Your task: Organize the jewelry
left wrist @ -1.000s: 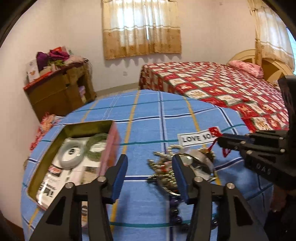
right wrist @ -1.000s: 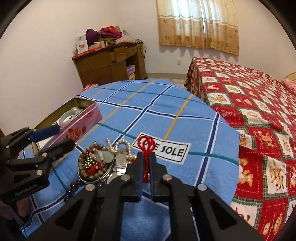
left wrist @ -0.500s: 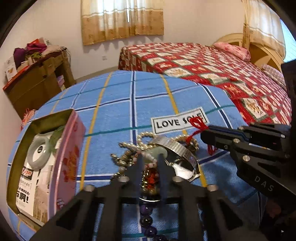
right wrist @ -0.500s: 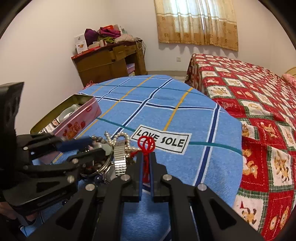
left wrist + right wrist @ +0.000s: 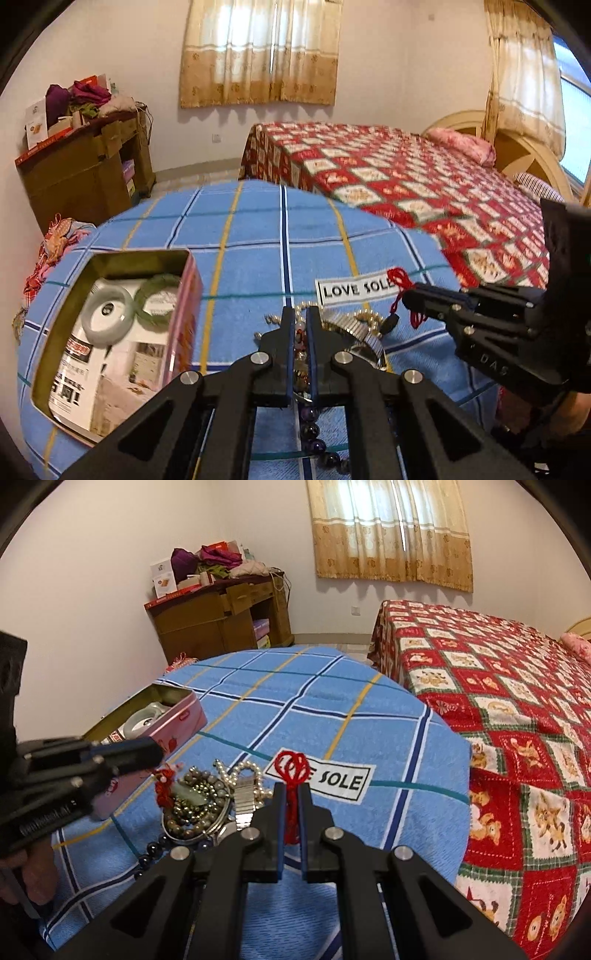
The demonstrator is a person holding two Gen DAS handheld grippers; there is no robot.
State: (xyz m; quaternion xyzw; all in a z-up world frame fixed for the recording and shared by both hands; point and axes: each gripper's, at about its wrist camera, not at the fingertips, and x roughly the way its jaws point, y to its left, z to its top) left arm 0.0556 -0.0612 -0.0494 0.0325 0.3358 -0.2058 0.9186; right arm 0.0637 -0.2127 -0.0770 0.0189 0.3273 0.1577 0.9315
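A heap of jewelry (image 5: 201, 808) lies on the blue checked cloth: bead bracelets, a pearl strand, a metal watch band and dark beads over a small round tray. My left gripper (image 5: 301, 314) is shut on a red-corded pendant with a pale green stone (image 5: 184, 792), lifted slightly from the heap. My right gripper (image 5: 291, 790) is shut on a red knotted cord (image 5: 291, 771), also seen in the left wrist view (image 5: 400, 280). An open pink tin (image 5: 184, 295) at the left holds two jade bangles (image 5: 107, 314).
The round table (image 5: 332, 709) has a "LOVE SOLE" label (image 5: 340, 781). A bed with a red patterned cover (image 5: 498, 686) stands close on the right. A wooden cabinet (image 5: 221, 620) with clutter stands at the back left wall.
My left gripper closed on the heap, took hold of the red-corded pendant and lifted it a little toward the tin. My right gripper kept its hold on the red cord, nearly still.
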